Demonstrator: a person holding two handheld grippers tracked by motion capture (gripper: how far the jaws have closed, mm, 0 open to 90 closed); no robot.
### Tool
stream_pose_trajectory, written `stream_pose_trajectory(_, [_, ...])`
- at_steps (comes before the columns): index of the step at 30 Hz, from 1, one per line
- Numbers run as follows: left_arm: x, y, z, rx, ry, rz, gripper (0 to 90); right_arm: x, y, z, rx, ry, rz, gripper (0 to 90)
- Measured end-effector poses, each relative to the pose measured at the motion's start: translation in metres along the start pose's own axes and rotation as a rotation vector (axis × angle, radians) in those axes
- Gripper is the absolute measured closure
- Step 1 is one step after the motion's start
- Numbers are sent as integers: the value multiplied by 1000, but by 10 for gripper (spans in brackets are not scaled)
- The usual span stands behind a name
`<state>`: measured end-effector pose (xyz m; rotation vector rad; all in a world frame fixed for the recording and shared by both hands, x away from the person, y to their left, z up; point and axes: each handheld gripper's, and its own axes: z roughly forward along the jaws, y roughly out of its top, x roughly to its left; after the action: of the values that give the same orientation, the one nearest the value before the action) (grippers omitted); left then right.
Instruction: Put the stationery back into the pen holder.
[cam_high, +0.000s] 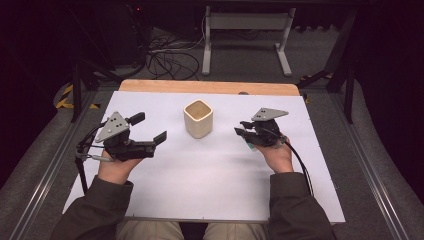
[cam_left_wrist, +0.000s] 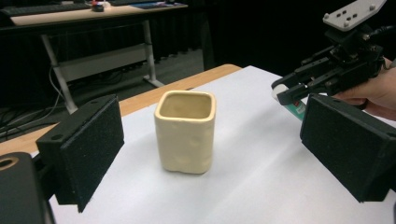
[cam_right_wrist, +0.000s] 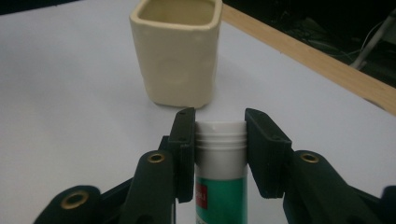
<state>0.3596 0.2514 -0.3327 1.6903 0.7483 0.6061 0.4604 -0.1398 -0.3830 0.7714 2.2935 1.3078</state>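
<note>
Right gripper (cam_right_wrist: 219, 154) is clamping a green-and-white tube (cam_right_wrist: 221, 186) by its white capped end, both pads pressing on the cap, jaws drawn in as far as the tube allows. The tube's long axis is running along the gripper's own line, cap end leading and pointing toward the cream cup (cam_right_wrist: 176, 51). Taking the cup (cam_high: 198, 118) as landmark: it is standing upright, mouth open, near the middle of the white table sheet (cam_high: 200, 175); the tube (cam_high: 250, 145) is sitting off to the cup's right and a little nearer the person, apart from it, not yet over the rim. Left gripper (cam_high: 150, 134) is hovering on the cup's left side, jaws standing wide and holding nothing; in the left gripper view the cup (cam_left_wrist: 185, 131) is framed between its two pads without touching either. Judging by this, the right hand is the one doing the work: the tube would need lifting and tipping upright over the cup's mouth, which lies ahead of the cap.
</note>
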Motion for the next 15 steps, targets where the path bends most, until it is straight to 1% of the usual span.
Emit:
stream_pose_trajectory(3, [-4, -2, 4, -4, -15, 1, 75, 2, 2, -1, -39, 5, 4, 658])
stream_pose_trajectory(5, [-7, -3, 7, -11, -30, -5, 77, 4, 4, -3, -64, 10, 8, 658])
stream_pose_trajectory(7, [-10, -4, 11, -14, -38, -1, 79, 5, 5, -5, -86, 15, 14, 659])
stream_pose_trajectory(11, [-16, -7, 19, 4, -46, 21, 78, 7, 7, -8, -133, 29, 26, 659])
stream_pose_trajectory(15, [-20, -9, 26, 5, -64, 18, 79, 10, 10, -10, -164, 35, 25, 659])
